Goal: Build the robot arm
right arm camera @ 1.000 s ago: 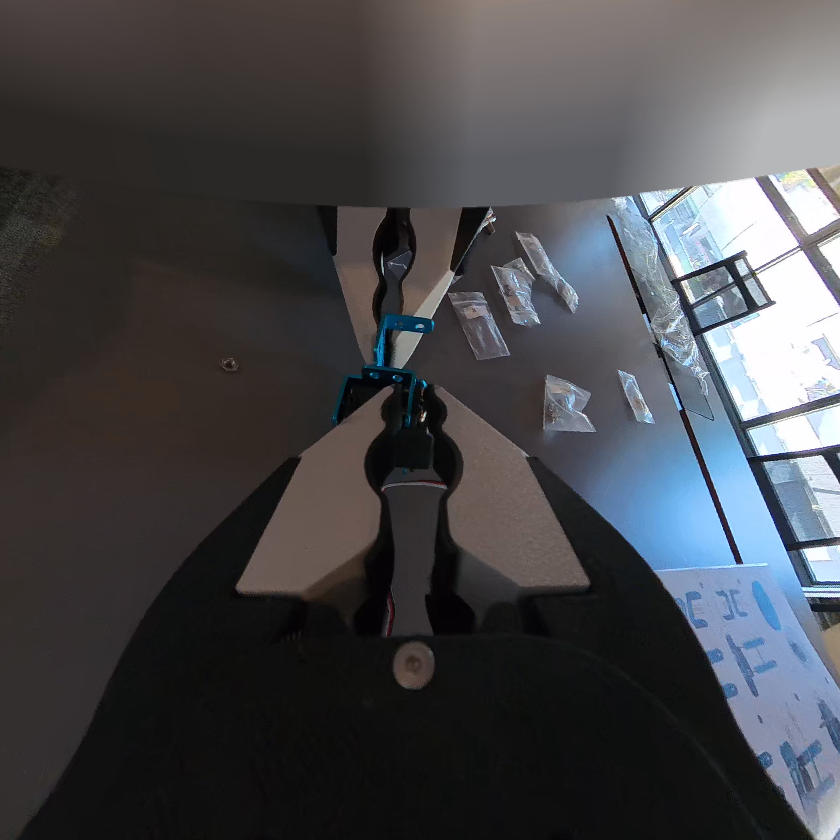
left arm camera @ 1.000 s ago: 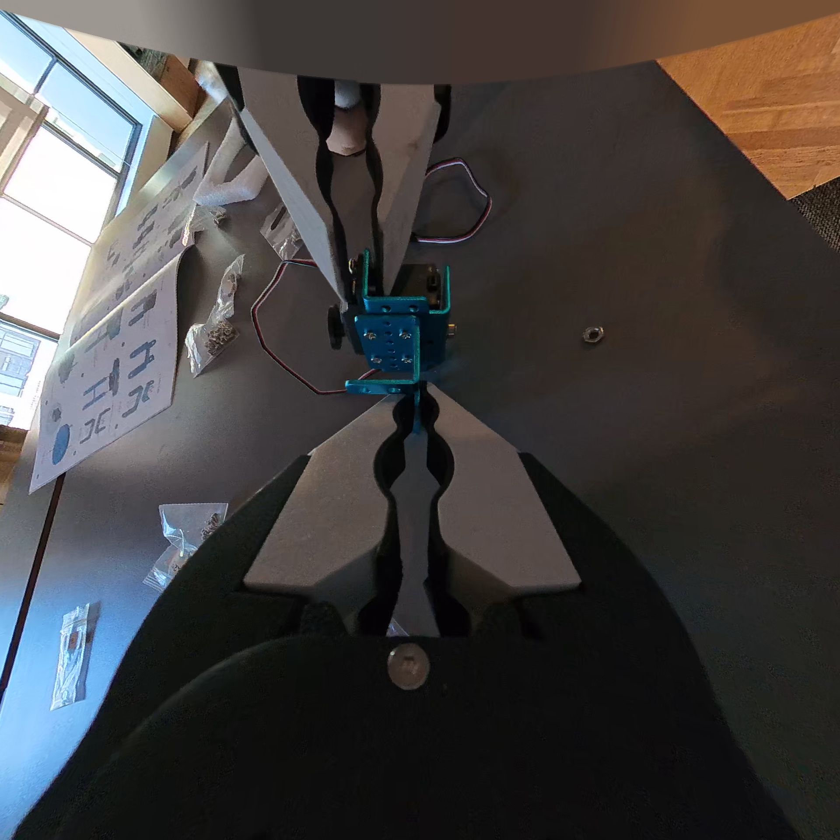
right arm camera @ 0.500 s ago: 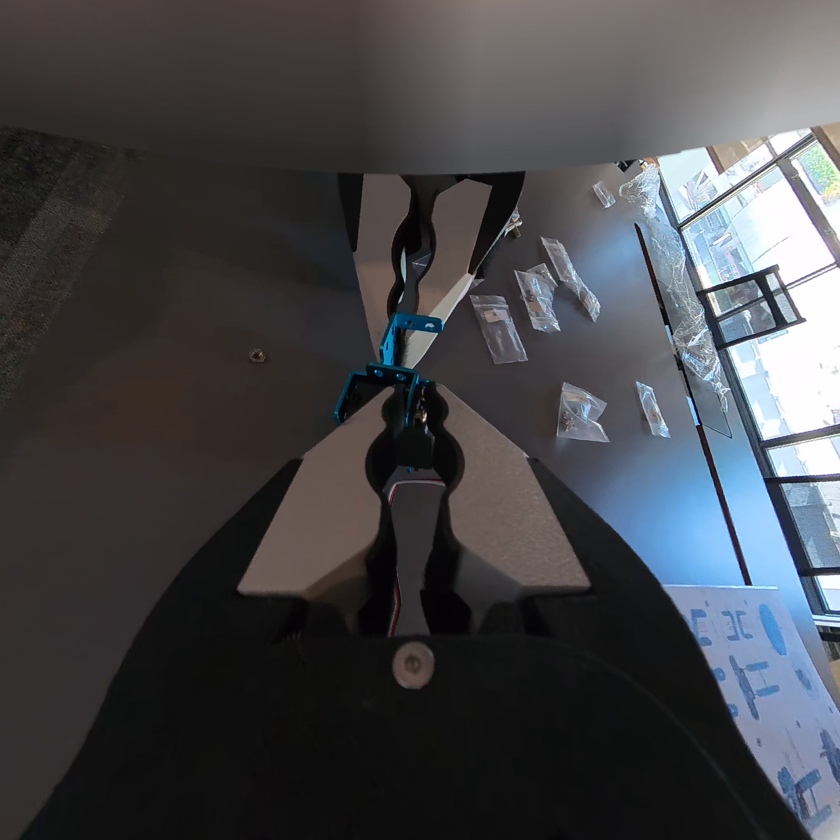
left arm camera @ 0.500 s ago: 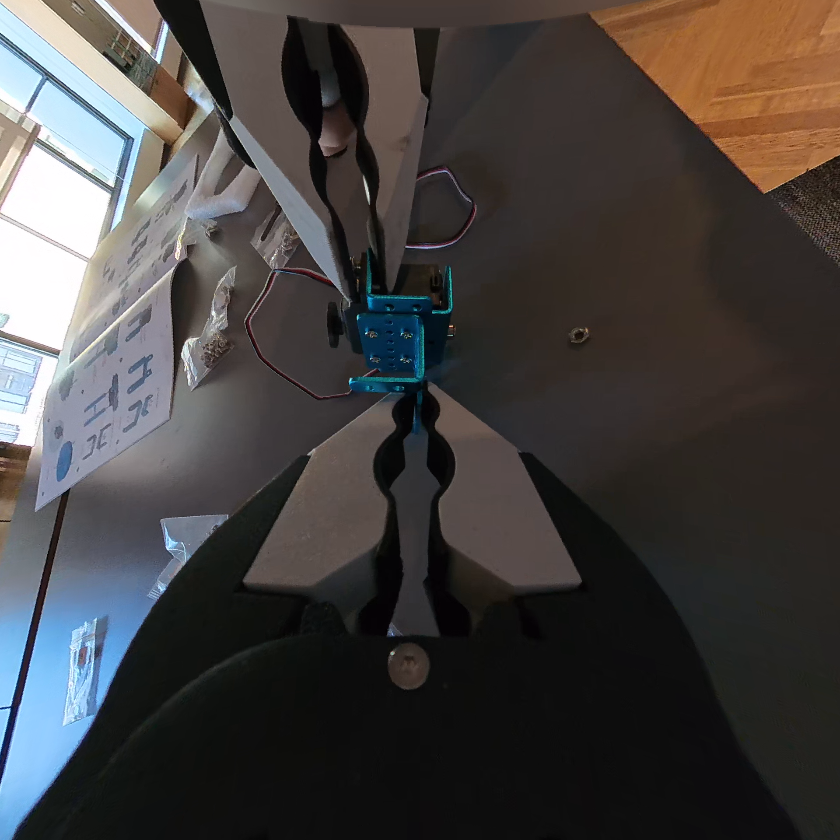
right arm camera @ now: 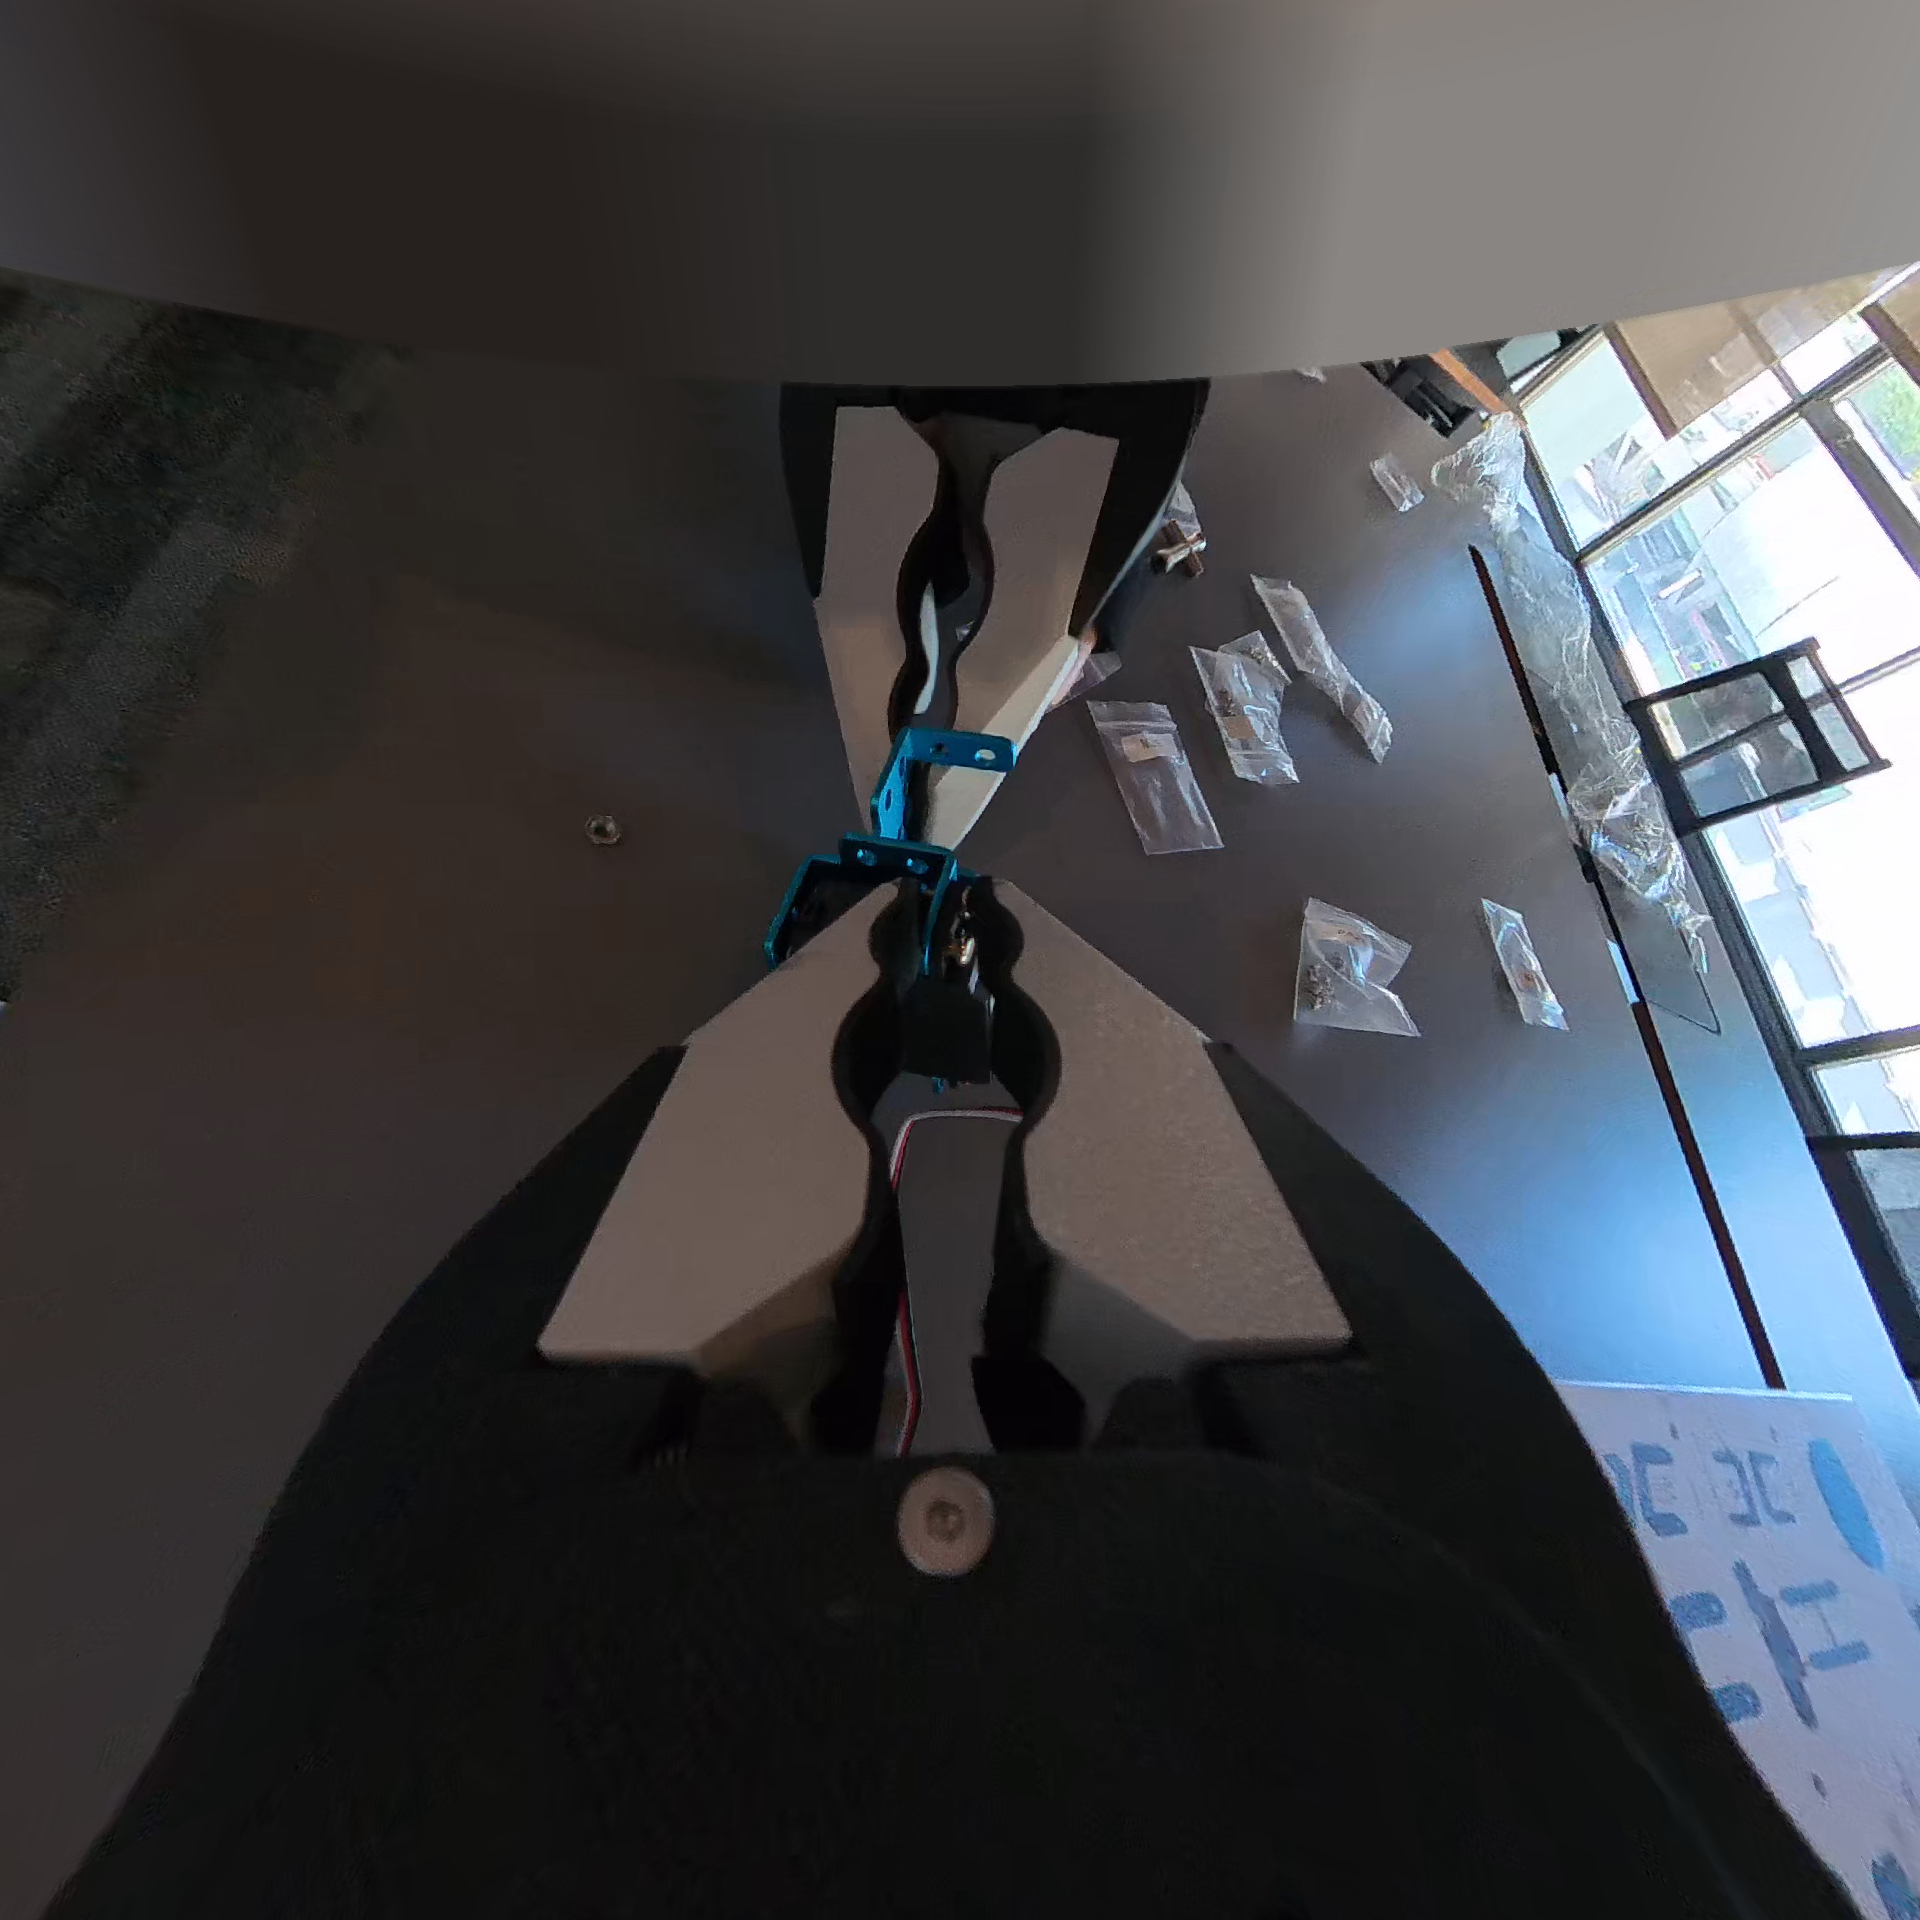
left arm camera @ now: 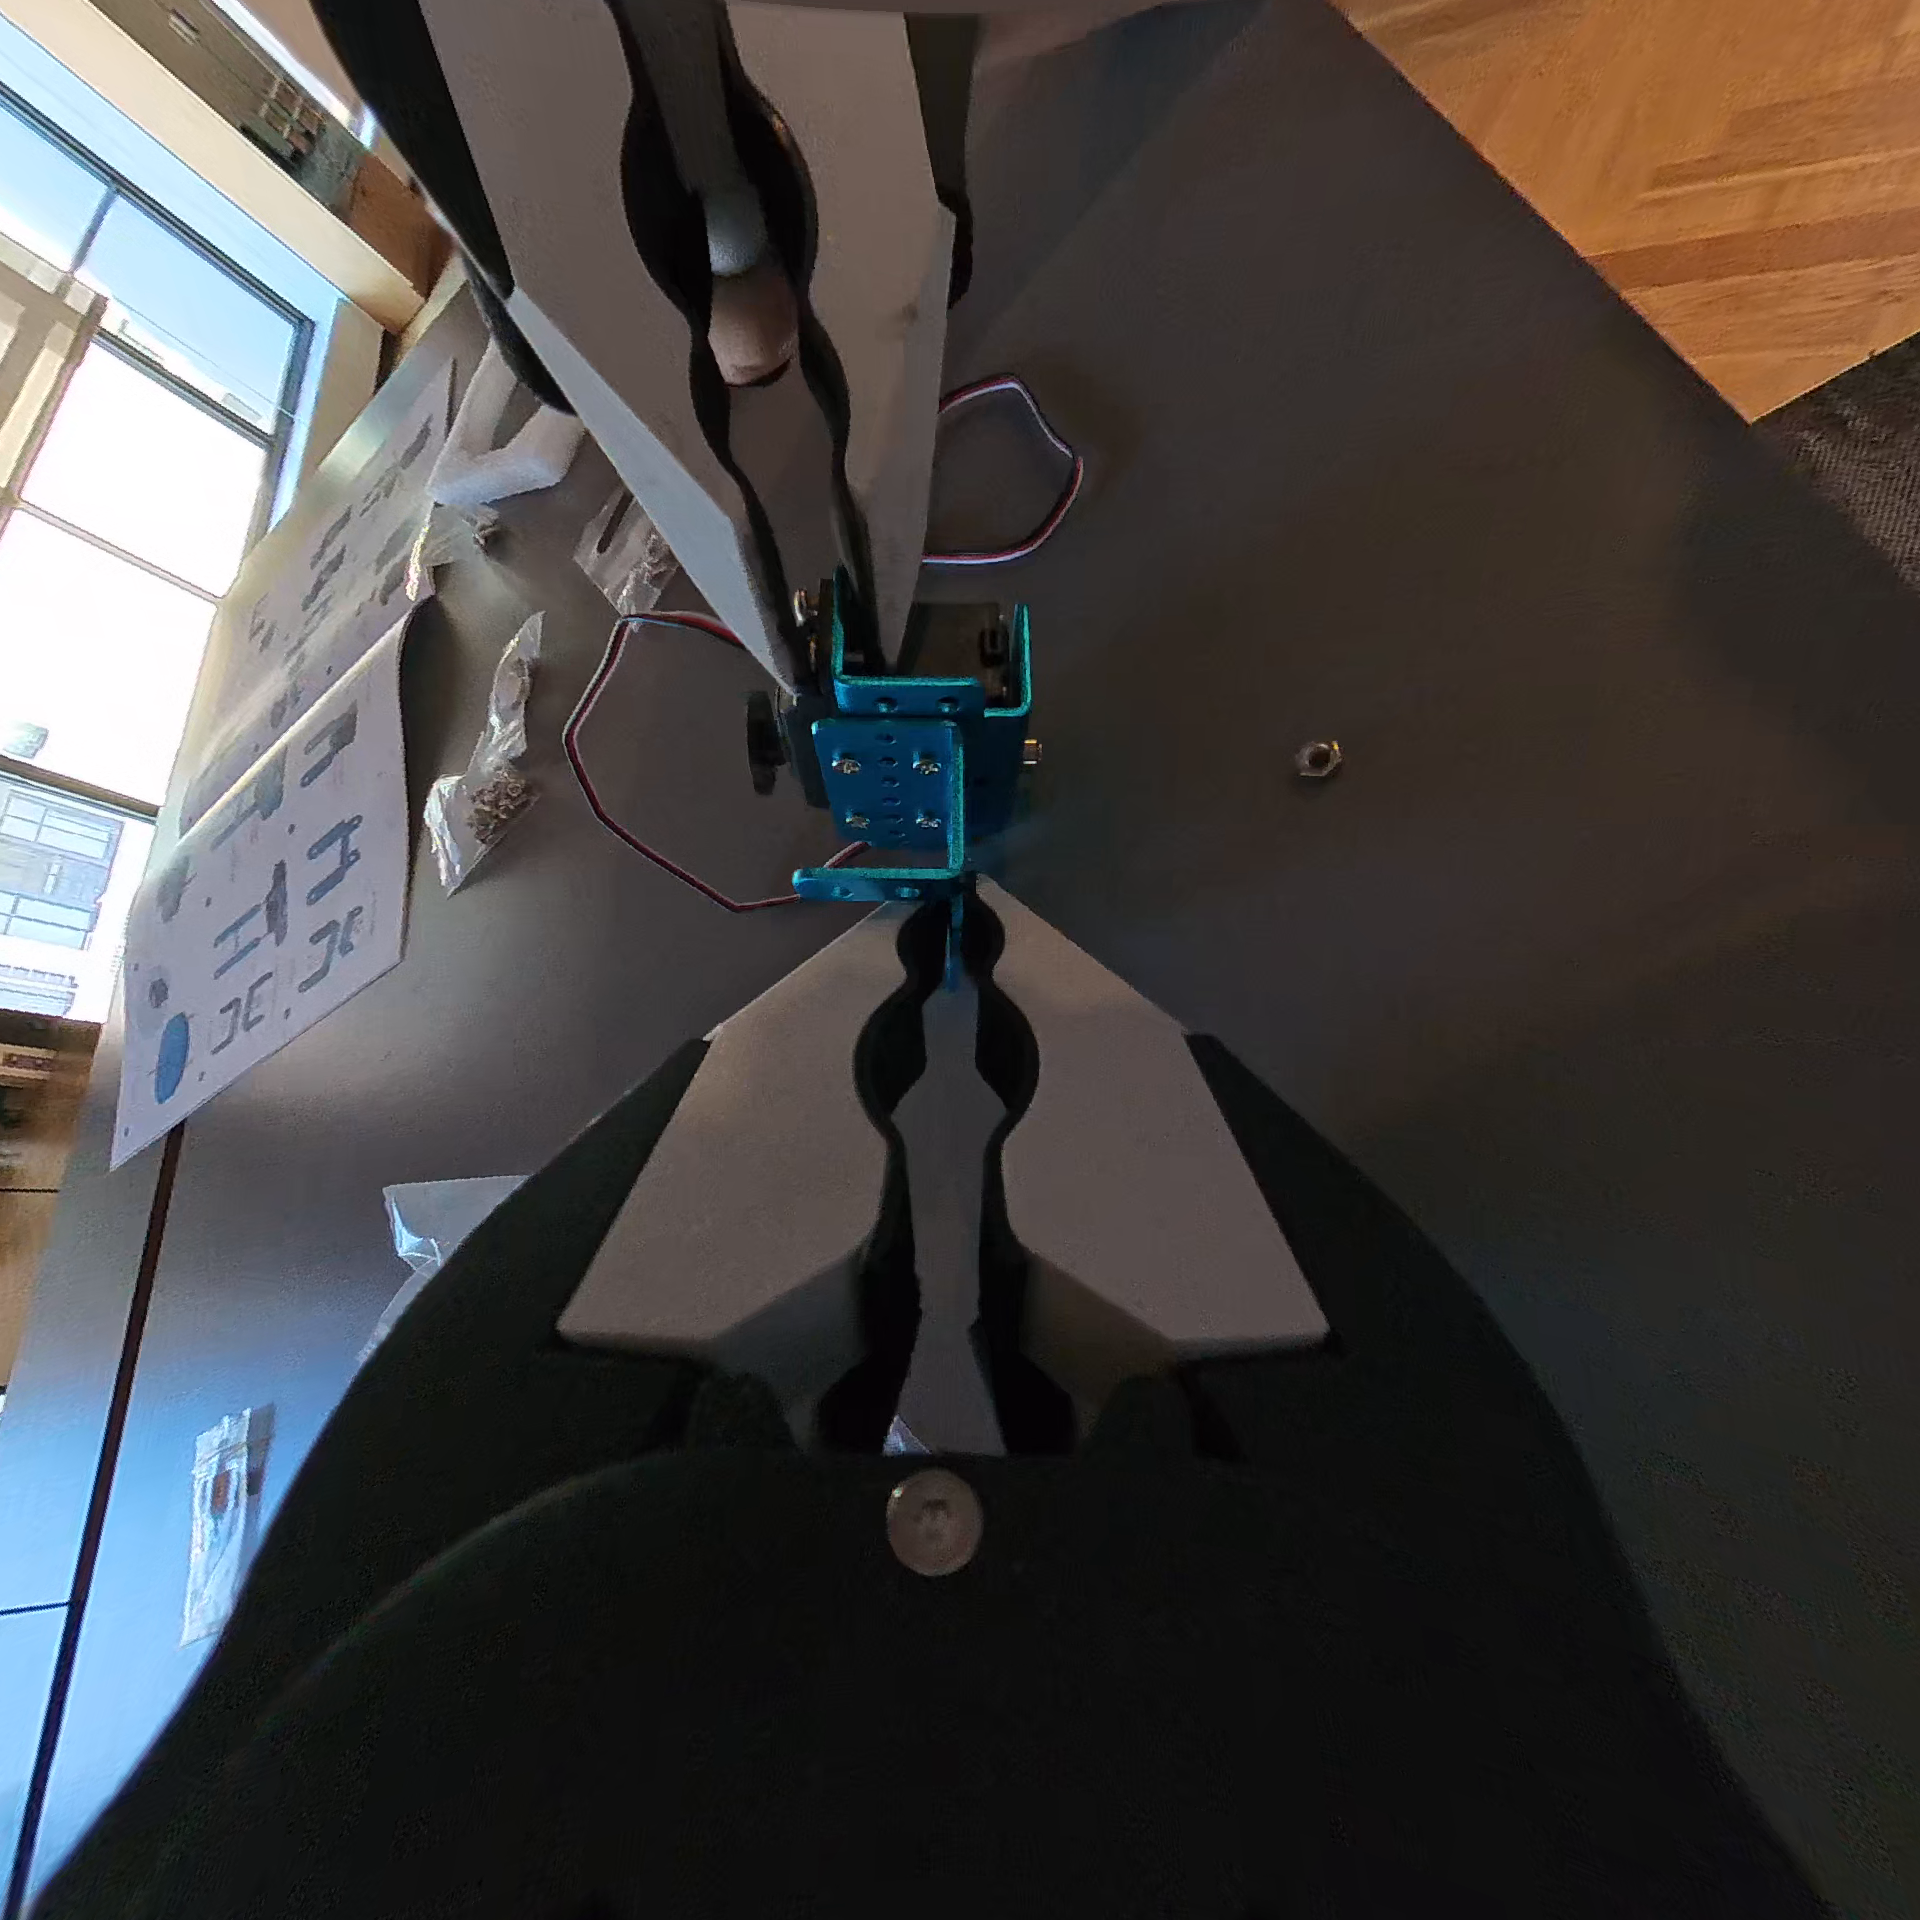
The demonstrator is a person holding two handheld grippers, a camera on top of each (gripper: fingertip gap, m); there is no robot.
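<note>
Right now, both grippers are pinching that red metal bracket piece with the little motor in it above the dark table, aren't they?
Not quite: the bracket assembly is blue, not red, as the left wrist view shows. The rest holds: the left gripper and the right gripper both pinch it, with its black motor, above the dark table.

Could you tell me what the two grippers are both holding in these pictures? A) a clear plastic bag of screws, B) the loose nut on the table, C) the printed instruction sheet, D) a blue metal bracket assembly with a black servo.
D: the left gripper pinches a flange of the blue bracket assembly while the right gripper clamps its black servo; the nut lies apart on the table.
</note>
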